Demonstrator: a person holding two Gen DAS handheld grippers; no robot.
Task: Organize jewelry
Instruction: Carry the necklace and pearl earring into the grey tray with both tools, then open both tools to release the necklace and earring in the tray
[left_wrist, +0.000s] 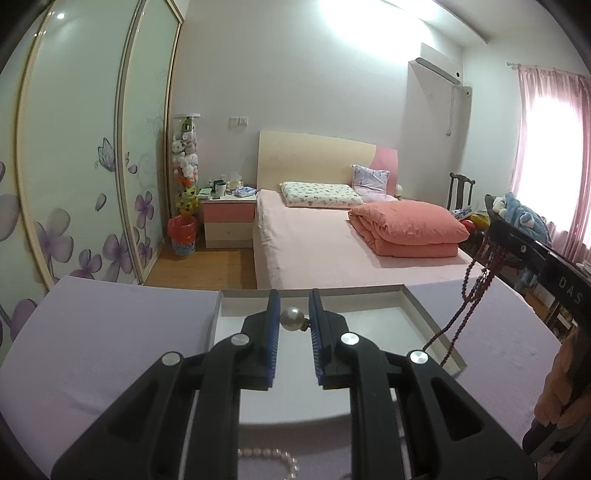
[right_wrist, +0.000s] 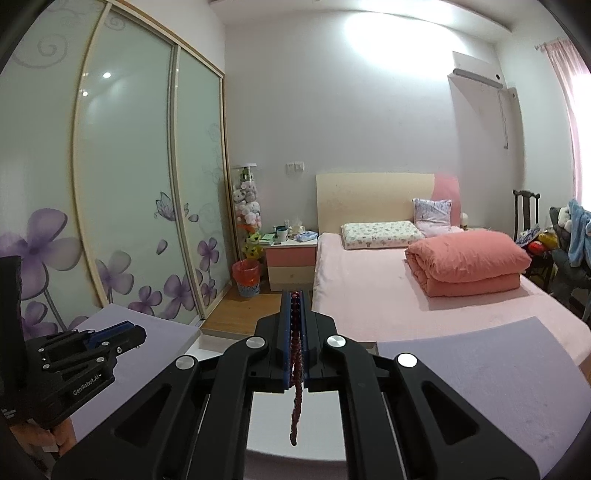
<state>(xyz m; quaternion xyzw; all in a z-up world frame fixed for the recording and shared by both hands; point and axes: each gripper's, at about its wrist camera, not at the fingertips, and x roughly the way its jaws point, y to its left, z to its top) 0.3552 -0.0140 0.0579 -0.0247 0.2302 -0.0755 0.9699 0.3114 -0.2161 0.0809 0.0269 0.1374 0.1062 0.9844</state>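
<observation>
pearl strand (left_wrist: 275, 456) lies nearest on the lilac surface (left_wrist: 103, 350) | left gripper (left_wrist: 294, 314) clamps a pearl piece (left_wrist: 293, 318) over the white tray (left_wrist: 417, 306) | right gripper (right_wrist: 295, 314) is closed on a dark red bead string (right_wrist: 296, 406) (loops dangling beside the tray) | pink bed (left_wrist: 314, 240) beyond

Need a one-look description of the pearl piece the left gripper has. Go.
Start at the lilac table before the pink bed, then the shallow white box on it. Above the box, the left gripper pinches one round white pearl on a small metal fitting, unlike the dark red bead strand dangling at right.
</observation>
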